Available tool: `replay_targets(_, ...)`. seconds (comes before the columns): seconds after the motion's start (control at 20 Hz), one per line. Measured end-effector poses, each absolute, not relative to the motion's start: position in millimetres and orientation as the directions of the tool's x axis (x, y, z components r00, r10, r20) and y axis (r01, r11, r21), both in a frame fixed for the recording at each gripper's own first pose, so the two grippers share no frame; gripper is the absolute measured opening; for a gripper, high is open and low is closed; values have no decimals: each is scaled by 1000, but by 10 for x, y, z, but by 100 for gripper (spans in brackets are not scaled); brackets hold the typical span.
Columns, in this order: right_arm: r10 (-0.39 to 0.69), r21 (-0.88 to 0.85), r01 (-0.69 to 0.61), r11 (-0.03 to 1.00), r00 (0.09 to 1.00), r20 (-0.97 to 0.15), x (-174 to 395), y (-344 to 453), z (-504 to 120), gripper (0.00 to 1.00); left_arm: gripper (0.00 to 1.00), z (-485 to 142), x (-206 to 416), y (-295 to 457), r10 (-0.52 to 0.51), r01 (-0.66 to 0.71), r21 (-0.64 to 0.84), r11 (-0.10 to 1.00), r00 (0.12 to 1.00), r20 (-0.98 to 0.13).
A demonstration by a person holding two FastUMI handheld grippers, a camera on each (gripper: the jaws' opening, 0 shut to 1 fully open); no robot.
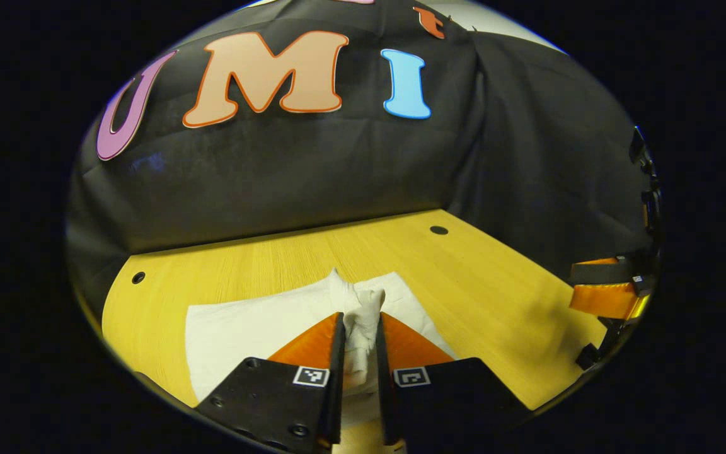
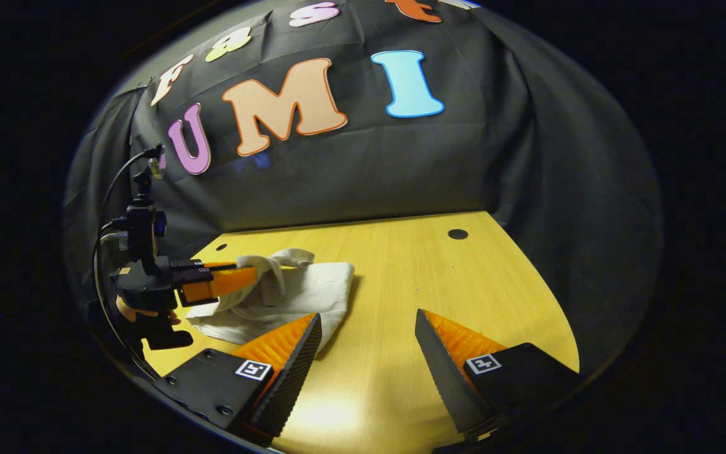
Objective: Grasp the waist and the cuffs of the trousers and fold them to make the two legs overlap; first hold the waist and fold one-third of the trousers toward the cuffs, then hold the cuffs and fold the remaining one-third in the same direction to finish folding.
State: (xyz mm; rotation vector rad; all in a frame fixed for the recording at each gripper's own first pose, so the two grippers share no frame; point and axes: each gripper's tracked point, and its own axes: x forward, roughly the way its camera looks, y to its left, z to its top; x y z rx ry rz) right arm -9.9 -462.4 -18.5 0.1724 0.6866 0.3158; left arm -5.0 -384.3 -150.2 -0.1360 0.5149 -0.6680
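**Left gripper pinches a bunch of white trousers; right gripper waits open**

A yellow wooden desk (image 2: 401, 284) with small dark holes near its back corners carries the work. On it, toward the left side in the right gripper view, lie the white cloth trousers (image 2: 312, 293), gathered into a compact, wrinkled pad rather than spread long. One end is lifted off the desk in a soft peak.

The left gripper (image 1: 360, 328) is closed on that raised bunch, with cloth squeezed between both fingers. In the right gripper view it shows coming in from the left desk edge, with a hand beneath it.

The right gripper (image 2: 368, 337) hangs over bare desk just beside the near edge of the trousers, fingers spread wide and holding nothing.

Judging by the short, layered shape, a late fold seems to be in hand, likely the last third. I cannot tell whether the pinched end is waist or cuffs. Next, the held end likely needs carrying across the pad and laying flat, with the right gripper helping at the free edge.
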Motion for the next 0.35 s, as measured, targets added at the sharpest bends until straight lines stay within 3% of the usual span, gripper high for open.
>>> replay_targets(0.05, 357, 262, -247, 933, 734, -578, -62, -4534, -131, 96, 32, -1386, -60, -3758, -617, 553, -276, 787, 686, -385)
replay_targets(0.25, 369, 259, -270, 927, 778, -509, 89, -4166, 198, 96, 96, -998, -58, -3196, -565, 525, -208, 825, 766, -307)
replay_targets(0.35, 360, 245, -274, 930, 814, -457, 149, -3988, 436, 96, 94, -794, -34, -2869, -531, 499, -181, 848, 803, -271)
